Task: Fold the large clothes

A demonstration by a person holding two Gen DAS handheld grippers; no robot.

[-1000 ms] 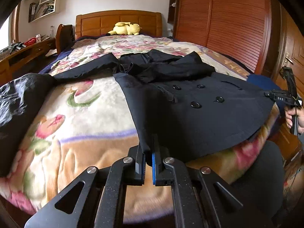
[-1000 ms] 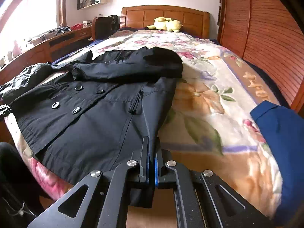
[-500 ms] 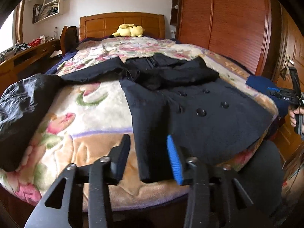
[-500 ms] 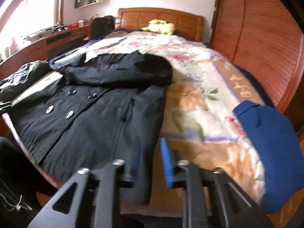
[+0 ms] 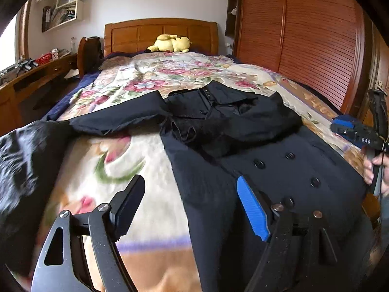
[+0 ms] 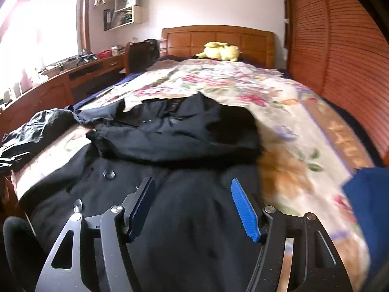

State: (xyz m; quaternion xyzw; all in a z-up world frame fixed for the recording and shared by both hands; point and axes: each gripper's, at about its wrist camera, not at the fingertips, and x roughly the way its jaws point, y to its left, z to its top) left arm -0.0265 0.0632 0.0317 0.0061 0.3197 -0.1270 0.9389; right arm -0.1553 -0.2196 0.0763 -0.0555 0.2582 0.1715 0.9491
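The black coat (image 5: 267, 150) lies front-up across the foot of the bed (image 5: 150, 146), buttons showing, collar towards the headboard and its hem hanging over the near edge. Both sets of tongs have just been opening: the left tongs (image 5: 192, 206) stand wide over the coat's left edge and the right tongs (image 6: 192, 204) stand wide over its lower front, with cloth under them but nothing pinched. The step in hand looks like letting go of the hem and picking fresh grip points for the next fold. To do that well, I would take each side at matching spots near the sleeves or shoulders, pinch a single layer edge, and lift evenly so the front stays flat (the bunched sleeve and collar want smoothing first). Another dark garment (image 5: 22, 160) lies at the bed's left edge, just beside the outstretched sleeve, and a blue garment (image 6: 369, 194) lies at the right; either could snag a wide fold.
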